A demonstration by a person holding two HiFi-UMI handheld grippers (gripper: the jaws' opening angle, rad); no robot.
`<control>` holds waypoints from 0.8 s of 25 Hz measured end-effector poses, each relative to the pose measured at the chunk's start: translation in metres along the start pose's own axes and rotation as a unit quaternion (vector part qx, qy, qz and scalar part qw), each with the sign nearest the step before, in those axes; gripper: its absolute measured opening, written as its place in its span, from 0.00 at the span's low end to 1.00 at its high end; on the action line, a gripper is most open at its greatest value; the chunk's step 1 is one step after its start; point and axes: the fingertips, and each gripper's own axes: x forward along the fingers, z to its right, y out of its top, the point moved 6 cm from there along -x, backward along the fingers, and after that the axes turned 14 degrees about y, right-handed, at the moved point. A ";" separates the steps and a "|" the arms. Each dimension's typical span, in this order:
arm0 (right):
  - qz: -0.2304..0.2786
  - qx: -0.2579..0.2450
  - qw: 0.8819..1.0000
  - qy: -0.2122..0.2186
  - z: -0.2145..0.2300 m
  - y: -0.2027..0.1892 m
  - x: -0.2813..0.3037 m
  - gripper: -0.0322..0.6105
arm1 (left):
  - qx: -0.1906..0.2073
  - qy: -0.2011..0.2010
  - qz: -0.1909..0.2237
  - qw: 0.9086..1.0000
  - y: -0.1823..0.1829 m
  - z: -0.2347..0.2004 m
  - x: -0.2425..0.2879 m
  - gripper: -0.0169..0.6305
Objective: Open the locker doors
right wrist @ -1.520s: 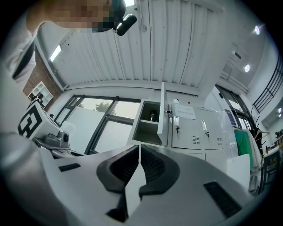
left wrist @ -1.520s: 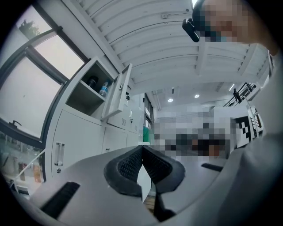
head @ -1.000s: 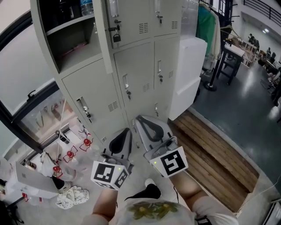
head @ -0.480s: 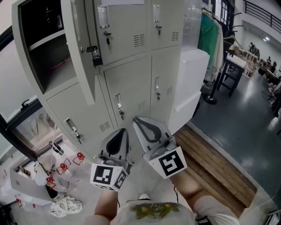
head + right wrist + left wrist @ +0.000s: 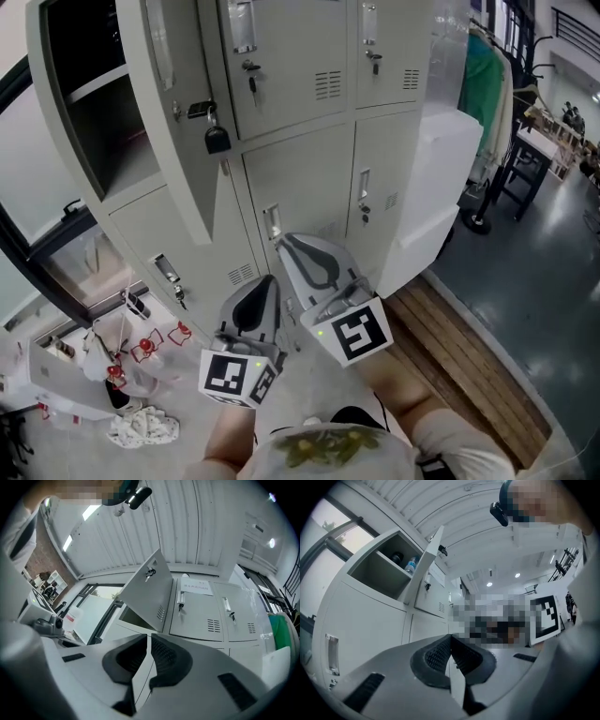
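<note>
Pale grey metal locker doors [image 5: 309, 178] face you; the top-left door [image 5: 178, 131] hangs open with a black padlock [image 5: 217, 141]. Your left gripper [image 5: 450, 637] and right gripper [image 5: 146, 637] both have their jaws pressed together, empty. A dark glossy floor [image 5: 534, 272] lies to the right.

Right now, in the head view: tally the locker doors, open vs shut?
Open locker door: 1
Shut locker doors: 5
Total: 6 doors in view
</note>
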 end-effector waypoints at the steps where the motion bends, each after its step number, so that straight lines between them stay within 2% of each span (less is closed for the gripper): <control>1: 0.002 0.001 1.000 0.004 0.003 -0.002 0.005 0.11 | 0.002 0.005 -0.001 1.000 -0.001 -0.002 0.001 0.07; 8: 0.017 -0.003 1.000 0.001 0.031 -0.013 0.031 0.11 | 0.004 0.040 -0.003 0.999 -0.006 -0.017 0.019 0.07; 9: 0.017 -0.002 1.000 0.002 0.036 -0.015 0.034 0.12 | 0.004 0.045 -0.005 0.999 -0.008 -0.018 0.023 0.07; 11: 0.016 0.002 1.000 0.008 0.045 -0.020 0.039 0.21 | 0.005 0.055 -0.007 0.998 -0.010 -0.019 0.032 0.07; 20: -0.003 -0.011 1.000 0.023 0.089 -0.042 0.069 0.30 | 0.021 0.093 -0.006 0.995 -0.005 -0.018 0.070 0.07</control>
